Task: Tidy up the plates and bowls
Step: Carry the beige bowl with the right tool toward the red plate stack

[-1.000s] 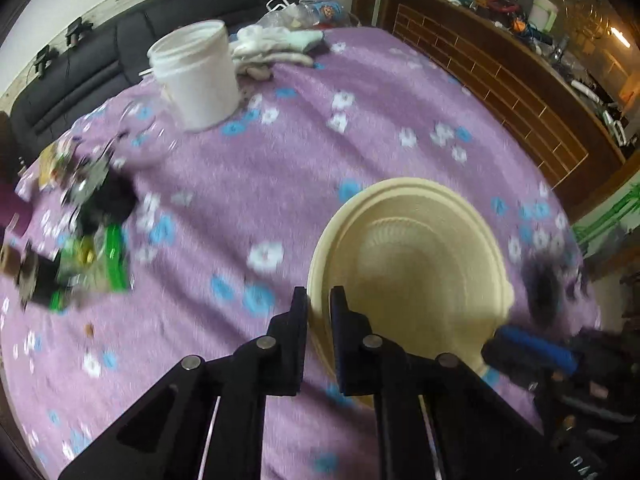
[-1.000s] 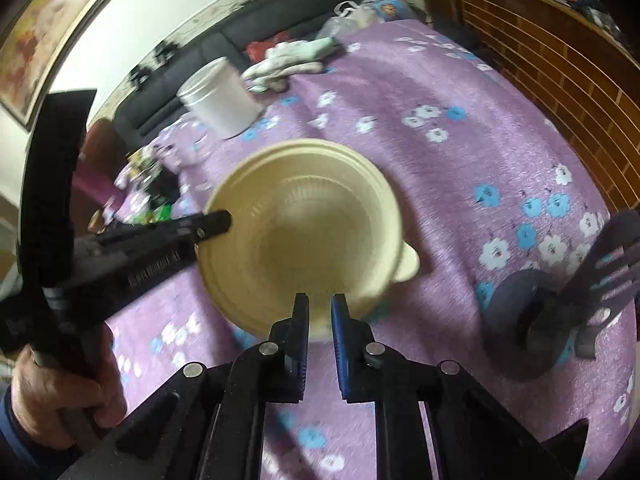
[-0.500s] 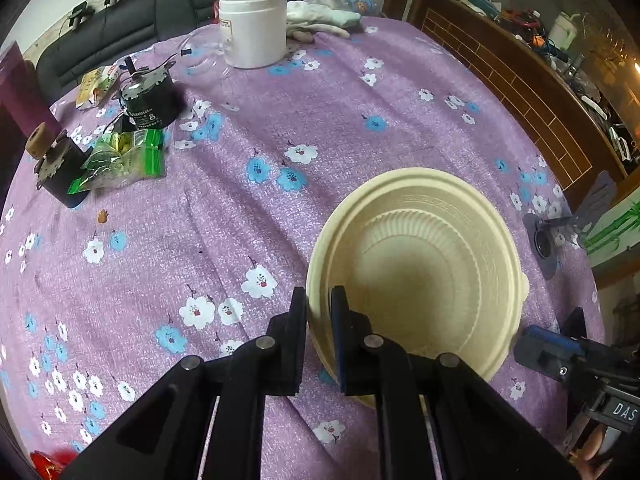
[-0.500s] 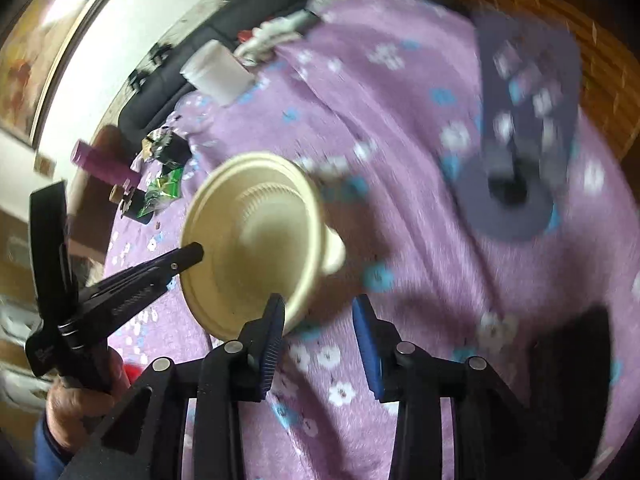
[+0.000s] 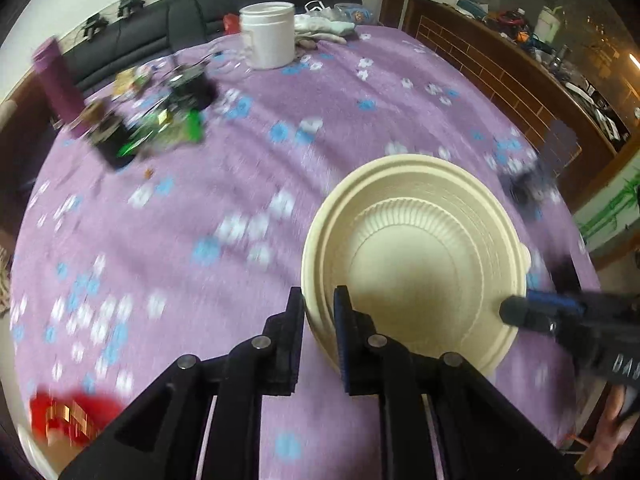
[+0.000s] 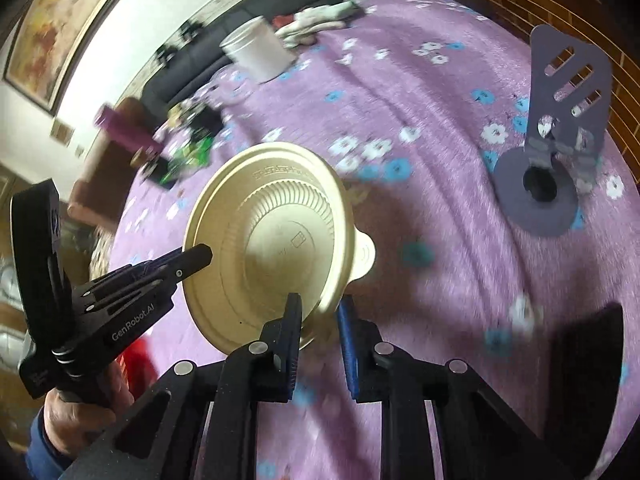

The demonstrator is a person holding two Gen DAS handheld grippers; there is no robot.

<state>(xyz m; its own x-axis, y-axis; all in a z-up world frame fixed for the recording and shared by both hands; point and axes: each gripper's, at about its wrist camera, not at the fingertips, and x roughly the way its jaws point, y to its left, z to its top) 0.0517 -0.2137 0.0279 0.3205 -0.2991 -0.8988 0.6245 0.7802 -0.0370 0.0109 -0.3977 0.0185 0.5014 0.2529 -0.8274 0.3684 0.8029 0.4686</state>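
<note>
Covering the whole counter [image 5: 240,216], a purple flowered cloth carries a white tub [image 5: 269,35] at its far edge and a slotted grey stand [image 6: 560,136] to the right of the cream bowl [image 5: 416,256]. Bowl sits tilted above the cloth, near the counter's front. Left gripper [image 5: 319,322] pinches its near rim; right gripper [image 6: 319,322] straddles the opposite rim, jaws narrowly apart, contact unclear.

The left wrist view looks forward along its own fingers, close above the purple floral tablecloth [image 5: 192,200], facing the black sofa [image 5: 208,12]. The right wrist view faces roughly the same way (from further right, apparently). Both share the cream bowl [image 5: 420,264] [image 6: 272,240] at close range and the white tub [image 5: 270,34] [image 6: 256,54].
</note>
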